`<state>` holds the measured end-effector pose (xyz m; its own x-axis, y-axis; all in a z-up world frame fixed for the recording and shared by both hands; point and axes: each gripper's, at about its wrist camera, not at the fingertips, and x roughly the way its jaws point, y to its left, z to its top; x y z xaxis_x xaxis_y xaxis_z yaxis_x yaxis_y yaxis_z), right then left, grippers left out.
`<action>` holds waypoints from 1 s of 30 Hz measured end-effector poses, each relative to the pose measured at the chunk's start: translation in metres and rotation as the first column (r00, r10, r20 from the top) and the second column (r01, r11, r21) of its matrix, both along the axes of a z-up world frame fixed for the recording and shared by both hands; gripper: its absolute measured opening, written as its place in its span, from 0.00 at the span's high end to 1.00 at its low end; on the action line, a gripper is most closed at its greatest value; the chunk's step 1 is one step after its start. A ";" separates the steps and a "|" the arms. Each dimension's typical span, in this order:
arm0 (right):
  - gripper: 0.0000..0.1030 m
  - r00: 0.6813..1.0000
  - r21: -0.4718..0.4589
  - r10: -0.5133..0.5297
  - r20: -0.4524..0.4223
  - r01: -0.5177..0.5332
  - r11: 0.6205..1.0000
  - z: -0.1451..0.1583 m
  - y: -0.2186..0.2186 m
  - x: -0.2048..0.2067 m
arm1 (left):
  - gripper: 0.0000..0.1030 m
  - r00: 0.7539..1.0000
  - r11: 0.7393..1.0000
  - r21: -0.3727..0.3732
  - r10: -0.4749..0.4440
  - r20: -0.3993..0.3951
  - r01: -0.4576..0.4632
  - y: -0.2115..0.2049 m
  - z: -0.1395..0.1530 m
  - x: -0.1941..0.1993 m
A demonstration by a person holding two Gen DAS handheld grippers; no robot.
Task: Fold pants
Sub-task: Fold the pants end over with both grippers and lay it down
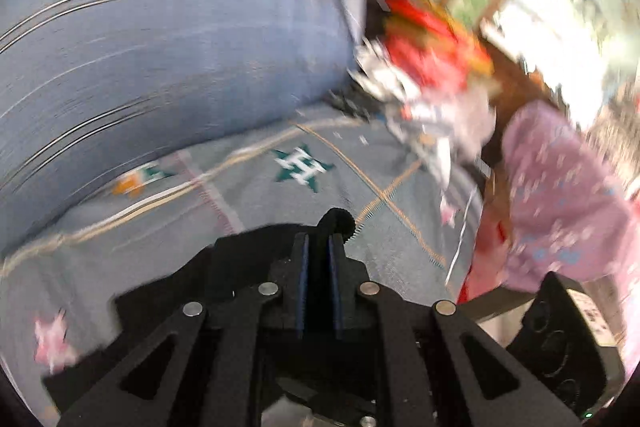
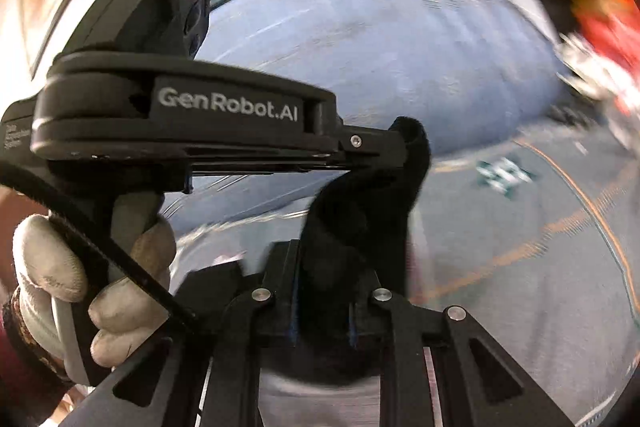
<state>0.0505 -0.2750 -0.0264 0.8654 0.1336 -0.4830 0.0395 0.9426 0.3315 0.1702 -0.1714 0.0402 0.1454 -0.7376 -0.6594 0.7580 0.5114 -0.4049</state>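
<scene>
Two hand-held grippers [image 1: 319, 247] [image 2: 362, 155]; one black pants [image 2: 356, 211] (probably, blurred).

Bright daylight, heavy motion blur

Glare blows out the window [image 1: 560, 7]; beside it the red clutter [image 1: 432, 47] smears, and fisheye bending curves the blue cushion [image 1: 180, 47] edges.

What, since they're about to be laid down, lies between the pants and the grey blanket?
Nothing visible. The pants hang from the left gripper and right gripper over bare blanket; the clothes pile sits farther off.
</scene>
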 end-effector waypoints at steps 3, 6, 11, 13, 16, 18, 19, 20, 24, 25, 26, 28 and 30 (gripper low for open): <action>0.83 0.994 -0.067 0.110 -0.026 -0.111 0.992 0.010 0.052 0.016 | 0.91 0.991 0.988 -0.082 0.129 -0.045 -0.133 0.073 -0.001 0.011; 0.83 0.974 -0.135 0.210 -0.089 -0.220 0.966 0.004 0.110 0.034 | 0.91 0.959 0.956 -0.128 0.246 -0.138 -0.264 0.139 -0.022 0.024; 0.82 0.934 -0.225 0.265 -0.239 -0.319 0.921 -0.044 0.180 0.072 | 0.91 0.842 0.870 -0.085 0.440 -0.312 -0.486 0.225 -0.095 0.056; 0.73 0.920 -0.244 0.274 -0.281 -0.344 0.907 -0.067 0.196 0.083 | 0.91 0.802 0.848 -0.057 0.475 -0.361 -0.528 0.246 -0.115 0.061; 0.50 0.918 -0.227 0.295 -0.266 -0.357 0.906 -0.072 0.203 0.080 | 0.91 0.775 0.825 -0.072 0.491 -0.399 -0.560 0.276 -0.127 0.059; 0.37 0.907 -0.194 0.338 -0.250 -0.389 0.901 -0.062 0.207 0.064 | 0.88 0.764 0.812 -0.089 0.498 -0.411 -0.577 0.292 -0.127 0.053; 0.36 0.906 -0.187 0.350 -0.239 -0.397 0.898 -0.058 0.207 0.056 | 0.86 0.760 0.806 -0.098 0.501 -0.415 -0.584 0.296 -0.125 0.050; 0.35 0.902 -0.164 0.374 -0.217 -0.411 0.897 -0.049 0.204 0.045 | 0.79 0.756 0.799 -0.109 0.503 -0.418 -0.592 0.301 -0.124 0.047; 0.29 0.918 -0.133 0.361 -0.163 -0.383 0.914 -0.025 0.181 0.007 | 0.52 0.774 0.794 -0.173 0.478 -0.415 -0.583 0.305 -0.113 0.034; 0.29 0.926 -0.138 0.343 -0.162 -0.365 0.921 -0.024 0.175 0.002 | 0.48 0.784 0.800 -0.184 0.466 -0.410 -0.572 0.300 -0.109 0.033; 0.29 0.937 -0.146 0.307 -0.164 -0.331 0.932 -0.024 0.165 -0.003 | 0.41 0.794 0.807 -0.189 0.457 -0.401 -0.560 0.294 -0.106 0.032; 0.29 0.949 -0.145 0.262 -0.177 -0.288 0.947 -0.030 0.149 -0.007 | 0.32 0.820 0.829 -0.191 0.433 -0.373 -0.525 0.277 -0.102 0.030; 0.29 0.958 -0.116 0.203 -0.202 -0.229 0.966 -0.040 0.129 -0.010 | 0.28 0.850 0.862 -0.169 0.406 -0.337 -0.478 0.252 -0.102 0.030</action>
<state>0.0402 -0.1455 -0.0663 0.7158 0.2287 -0.6598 -0.1216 0.9712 0.2047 0.2003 0.0803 -0.0613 0.3302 -0.7773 -0.5355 0.3097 0.6251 -0.7165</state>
